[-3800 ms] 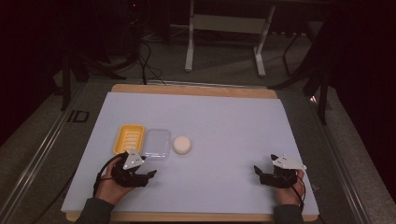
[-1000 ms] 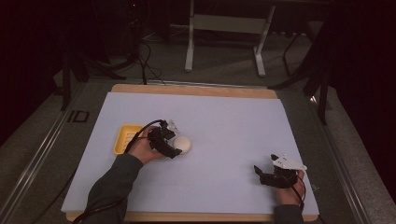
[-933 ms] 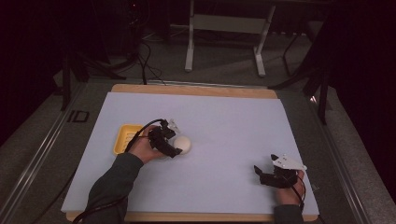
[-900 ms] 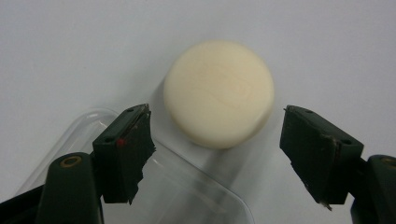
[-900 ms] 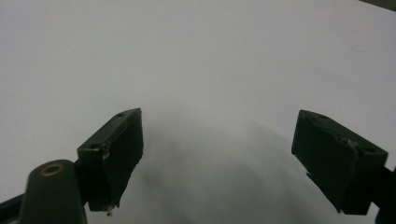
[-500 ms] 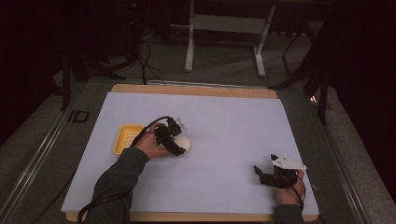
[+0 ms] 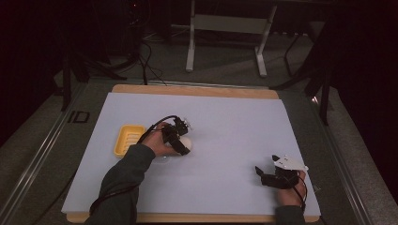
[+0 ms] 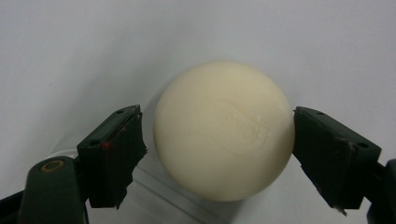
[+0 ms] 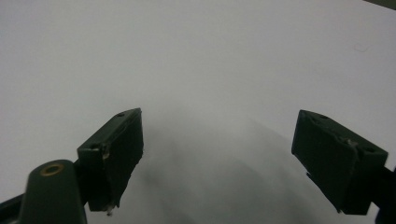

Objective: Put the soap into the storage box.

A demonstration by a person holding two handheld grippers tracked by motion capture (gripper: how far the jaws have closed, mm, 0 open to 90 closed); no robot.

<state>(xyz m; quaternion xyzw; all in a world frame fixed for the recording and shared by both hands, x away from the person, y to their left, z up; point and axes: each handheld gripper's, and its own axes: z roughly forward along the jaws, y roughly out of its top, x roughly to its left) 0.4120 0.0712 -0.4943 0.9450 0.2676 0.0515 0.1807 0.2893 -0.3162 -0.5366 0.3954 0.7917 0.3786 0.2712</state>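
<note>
Left tongs astride cream soap, yellow tray in high view

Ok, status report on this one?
Left gripper open, straddling cream soap bar; one side touching. Right gripper open, idle on table. Nothing in the way.

The ball is plain cream, with a faint embossed mark of the same colour. The tray at the left is bright yellow. The lid under the ball is clear. The table has a pale lavender-white sheet and a tan wooden edge at far and near sides. The left gripper is black with a red dot and a brass rivet. The right gripper is black under a light grey plate. The floor is grey.
</note>
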